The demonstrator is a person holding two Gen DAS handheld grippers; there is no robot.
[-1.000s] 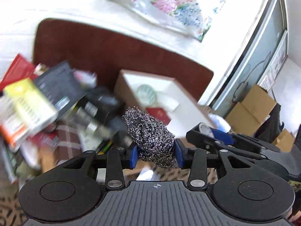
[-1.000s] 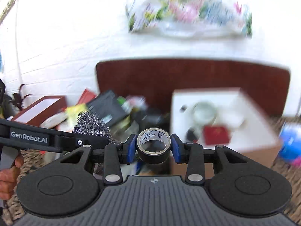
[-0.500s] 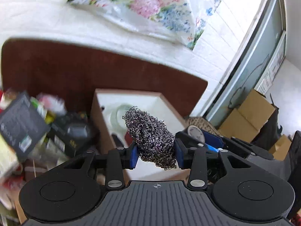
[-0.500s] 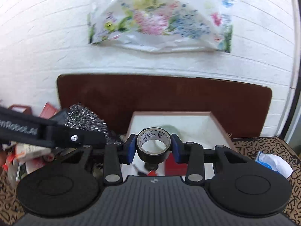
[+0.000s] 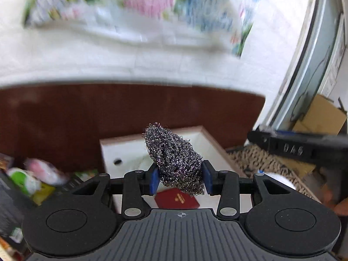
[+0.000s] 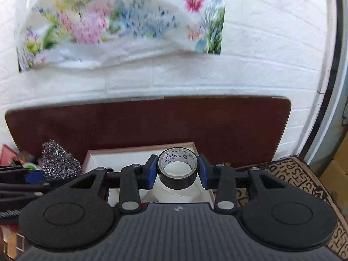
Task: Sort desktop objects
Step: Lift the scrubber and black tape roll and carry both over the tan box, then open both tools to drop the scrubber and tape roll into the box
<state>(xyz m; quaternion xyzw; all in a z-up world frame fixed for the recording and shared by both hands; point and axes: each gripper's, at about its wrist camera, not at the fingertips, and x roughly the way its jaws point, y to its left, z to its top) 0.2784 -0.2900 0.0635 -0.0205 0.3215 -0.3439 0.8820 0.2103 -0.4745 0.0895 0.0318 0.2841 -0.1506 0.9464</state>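
1. White-painted brick wall fills the background of both views, with one floral plastic sheet hanging on it; the sheet is smeared by motion blur in the left wrist view.
2. One dark reddish-brown board stands against the wall behind the bench, and a patterned beige-and-black cloth covers the bench at the right.
3. One open box with a white interior and brown rim sits on the bench below both grippers; its near part is hidden behind the gripper bodies.
4. A heap of packets and boxes at the left is blurred and cut off, too unclear to count.
5. The left gripper is clamped on one grey steel-wool scouring pad, held above the box.
6. The right gripper is clamped on one black roll of tape with a printed white core, also over the box.
7. Inside the box, one white roll shows beneath the tape, partly hidden.
8. One small dark red booklet with gold print lies in the box under the pad, its upper edge covered.
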